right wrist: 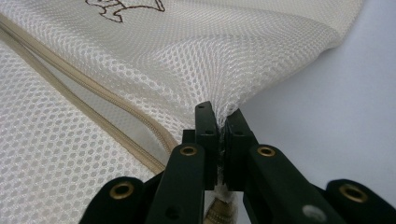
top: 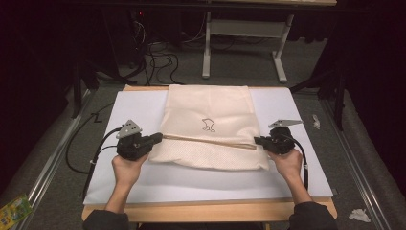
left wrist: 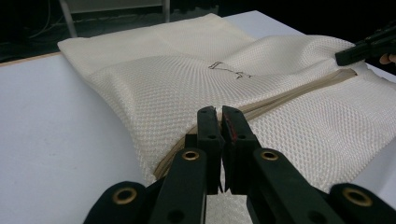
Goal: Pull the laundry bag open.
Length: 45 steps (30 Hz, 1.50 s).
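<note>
A cream mesh laundry bag (top: 208, 120) lies flat on the white table top (top: 139, 182), with a small dark embroidered figure (top: 208, 125) and a beige zip band (top: 210, 141) running across it. My left gripper (top: 159, 137) is shut on the bag's left edge at the zip end; in the left gripper view its jaws (left wrist: 220, 116) pinch the mesh bag (left wrist: 177, 79). My right gripper (top: 257, 140) is shut on the bag's right edge, and the right gripper view shows mesh (right wrist: 210, 51) clamped between its closed jaws (right wrist: 222, 116) beside the zip (right wrist: 93, 100).
The table's wooden front edge (top: 206, 211) runs below the white sheet. A white desk frame (top: 244, 43) and loose cables (top: 158, 60) stand on the floor beyond. Crumpled paper (top: 359, 214) and a yellow-green packet (top: 14, 208) lie on the floor at the sides.
</note>
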Tool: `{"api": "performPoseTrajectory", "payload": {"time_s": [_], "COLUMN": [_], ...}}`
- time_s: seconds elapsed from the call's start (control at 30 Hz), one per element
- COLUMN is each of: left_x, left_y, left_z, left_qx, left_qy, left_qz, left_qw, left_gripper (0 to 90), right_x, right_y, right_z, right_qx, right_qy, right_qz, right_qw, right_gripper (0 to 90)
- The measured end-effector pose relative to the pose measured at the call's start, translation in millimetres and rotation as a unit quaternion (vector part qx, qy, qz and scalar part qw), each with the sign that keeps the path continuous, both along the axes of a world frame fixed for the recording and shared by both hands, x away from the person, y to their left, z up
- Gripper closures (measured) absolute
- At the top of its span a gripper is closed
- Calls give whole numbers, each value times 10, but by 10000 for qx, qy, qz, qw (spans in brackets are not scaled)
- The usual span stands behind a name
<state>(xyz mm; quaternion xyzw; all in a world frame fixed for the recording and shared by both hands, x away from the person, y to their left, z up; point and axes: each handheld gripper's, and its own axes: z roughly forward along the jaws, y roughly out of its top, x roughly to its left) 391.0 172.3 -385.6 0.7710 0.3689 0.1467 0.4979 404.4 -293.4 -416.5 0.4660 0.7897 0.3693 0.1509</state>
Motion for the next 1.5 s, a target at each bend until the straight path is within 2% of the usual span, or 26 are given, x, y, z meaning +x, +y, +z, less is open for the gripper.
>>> {"api": "performPoseTrajectory", "payload": {"time_s": [0.37,0.4,0.67,0.87,1.13,1.23,1.5], "left_x": [-16,-18,-35,-59,-79,-88,-90], "left_y": [45,57,104,117,186,187,214], "left_z": [15,15,11,7,-27,-34,-97], "left_qx": [11,-21,-25,69,77,165,264], "left_qy": [-26,-13,-8,6,41,38,185], "left_qz": [63,71,95,107,161,207,275], "left_qw": [10000,10000,10000,9999,9998,9996,9991], "left_gripper": [872,872,872,872,872,873,874], "right_x": [11,12,23,27,33,31,39], "right_y": [-23,-30,-52,-50,-76,-73,-72], "right_z": [22,23,25,24,7,16,15], "right_qx": [-50,-31,-49,-204,-213,-246,-359], "right_qy": [-54,-1,-11,-59,-48,-47,-67], "right_qz": [-40,-73,-105,-123,-157,-175,-223], "right_qw": [10000,10000,9999,9997,9996,9995,9991], "right_gripper": [886,886,886,887,888,890,893]}}
